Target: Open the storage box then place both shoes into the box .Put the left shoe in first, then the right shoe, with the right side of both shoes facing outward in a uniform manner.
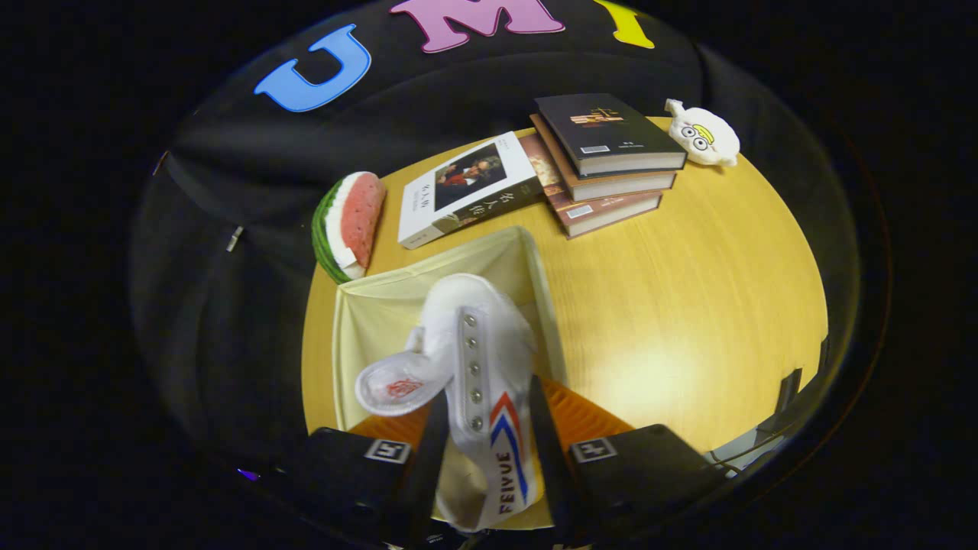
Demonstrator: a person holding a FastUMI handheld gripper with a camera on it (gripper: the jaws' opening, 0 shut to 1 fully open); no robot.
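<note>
The storage box (382,305) sits open on the round wooden table (688,305), so step one looks done. Your gripper (489,451) has its fingers clamped on a white canvas shoe (474,367), toe hanging over the box's open interior; not released yet. Left or right shoe: you can't tell. Box floor is hidden behind the shoe, second shoe unaccounted for.

Tongs (483,458) clamped, fingers (428,458) pressing inward.
</note>
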